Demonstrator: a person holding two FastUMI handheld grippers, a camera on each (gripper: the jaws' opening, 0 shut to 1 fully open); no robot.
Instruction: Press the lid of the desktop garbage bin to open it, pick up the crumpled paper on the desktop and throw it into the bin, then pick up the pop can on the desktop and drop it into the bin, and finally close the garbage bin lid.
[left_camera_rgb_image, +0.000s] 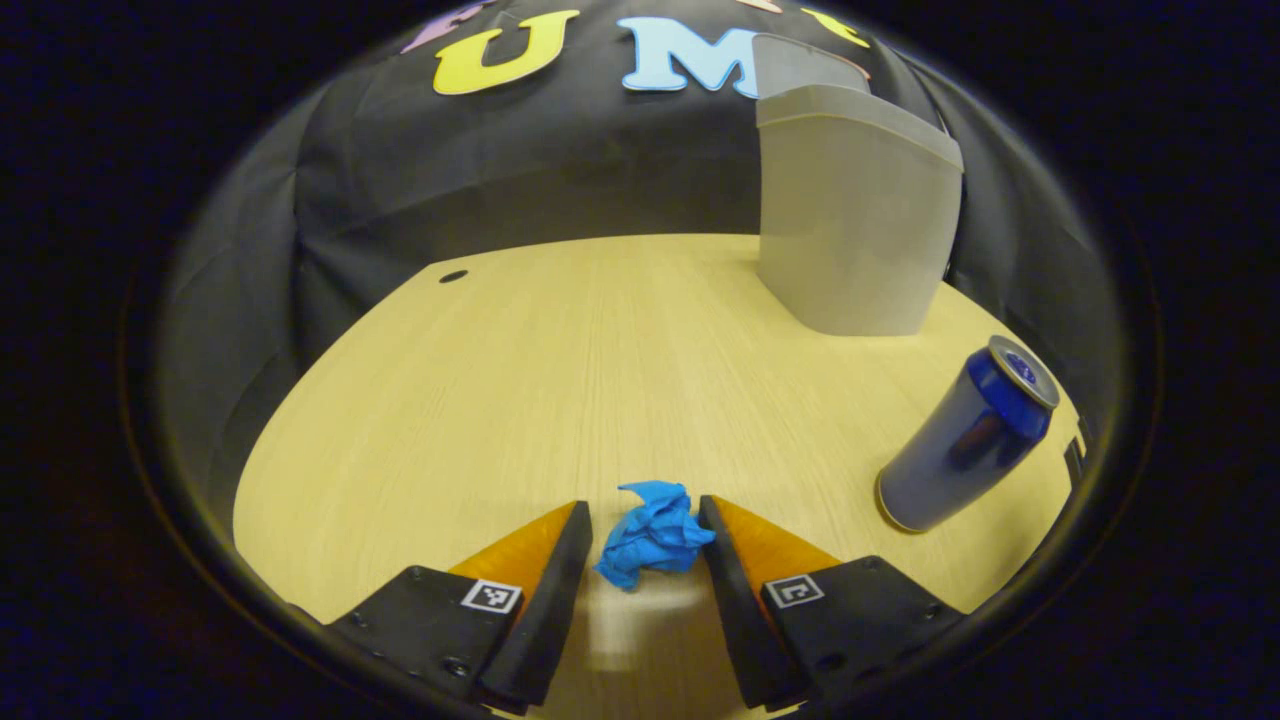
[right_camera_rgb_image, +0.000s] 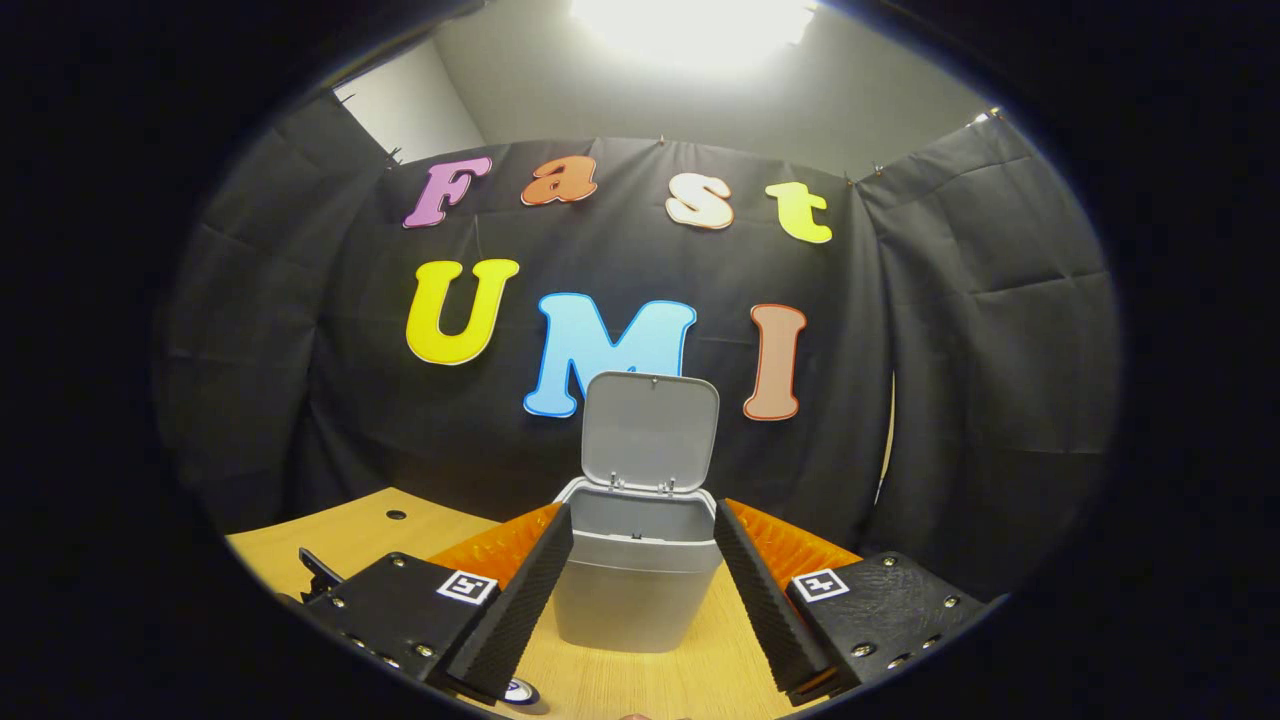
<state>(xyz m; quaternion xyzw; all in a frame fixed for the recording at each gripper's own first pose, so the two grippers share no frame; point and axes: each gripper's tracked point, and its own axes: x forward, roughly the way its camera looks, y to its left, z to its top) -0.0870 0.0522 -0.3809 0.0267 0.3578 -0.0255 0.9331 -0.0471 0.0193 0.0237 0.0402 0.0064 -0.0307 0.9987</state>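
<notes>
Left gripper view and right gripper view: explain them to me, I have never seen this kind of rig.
A person holds a two-finger tool in each hand; a fisheye camera rides on each one, looking along its fingers. In the left gripper view, the left hand-held gripper is open, its fingers either side of the blue crumpled paper on the wooden desktop; whether they touch it is unclear. A blue pop can stands to the right, the grey garbage bin behind. In the right gripper view, the right hand-held gripper, open and holding nothing, faces the bin, whose lid stands open.
</notes>
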